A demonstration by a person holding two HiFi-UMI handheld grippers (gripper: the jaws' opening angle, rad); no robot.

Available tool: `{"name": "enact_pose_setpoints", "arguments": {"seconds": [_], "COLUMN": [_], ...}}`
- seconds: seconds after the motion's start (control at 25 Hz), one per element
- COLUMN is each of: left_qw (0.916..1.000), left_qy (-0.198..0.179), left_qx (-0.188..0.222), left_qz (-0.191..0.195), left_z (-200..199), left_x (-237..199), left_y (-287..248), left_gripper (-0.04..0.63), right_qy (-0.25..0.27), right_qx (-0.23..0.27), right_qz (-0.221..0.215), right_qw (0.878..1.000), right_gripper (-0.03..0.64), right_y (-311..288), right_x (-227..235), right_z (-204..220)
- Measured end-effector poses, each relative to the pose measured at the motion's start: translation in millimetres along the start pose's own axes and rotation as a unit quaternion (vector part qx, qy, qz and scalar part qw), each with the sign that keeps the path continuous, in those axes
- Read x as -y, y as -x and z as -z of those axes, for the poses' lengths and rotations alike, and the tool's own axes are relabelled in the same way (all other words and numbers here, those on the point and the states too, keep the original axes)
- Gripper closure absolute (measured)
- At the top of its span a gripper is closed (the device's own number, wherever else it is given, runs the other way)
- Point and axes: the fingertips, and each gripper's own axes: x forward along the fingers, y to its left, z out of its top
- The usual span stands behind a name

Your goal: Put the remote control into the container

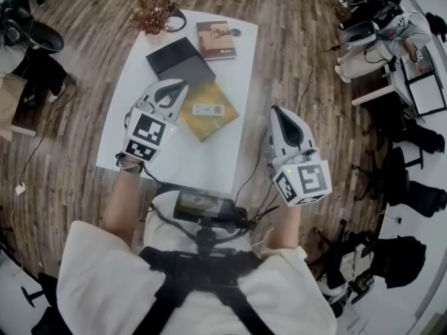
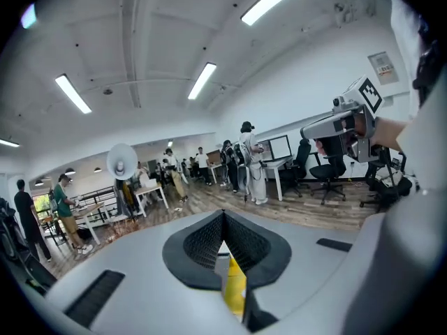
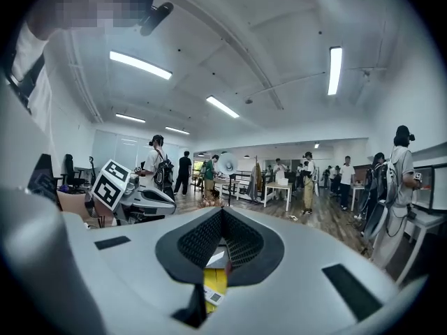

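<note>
fingers of left gripper (image 1: 180, 88) and right gripper (image 1: 275, 112) meet, empty; white remote control (image 1: 207, 109) lies in flat yellow container (image 1: 213, 126) between them: looks done

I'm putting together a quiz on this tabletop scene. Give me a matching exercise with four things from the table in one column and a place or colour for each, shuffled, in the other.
Things:
1. remote control
2. black box
3. book
4. dried plant

Places or colours:
A. at the far left corner of the table
B. lying on the yellow pad
C. brown cover, at the far edge
D. dark and flat, just beyond the yellow pad

Pairs: 1-B; 2-D; 3-C; 4-A
</note>
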Motion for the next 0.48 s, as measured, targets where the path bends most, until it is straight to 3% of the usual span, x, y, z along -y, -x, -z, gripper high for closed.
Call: {"name": "enact_pose_setpoints", "arguments": {"seconds": [0.48], "left_qw": [0.9927], "left_qy": [-0.002], "left_qx": [0.114], "left_qz": [-0.039], "left_z": [-88.3], "left_x": [-8.8], "left_y": [72.3], "left_gripper": [0.583], "right_qy": [0.016], "right_qx": [0.038], "right_qz": [-0.015], "right_qw": [0.999], "right_gripper": [0.614], "right_y": [18.7], "right_x": [-22.9], "right_z": [-39.6]}}
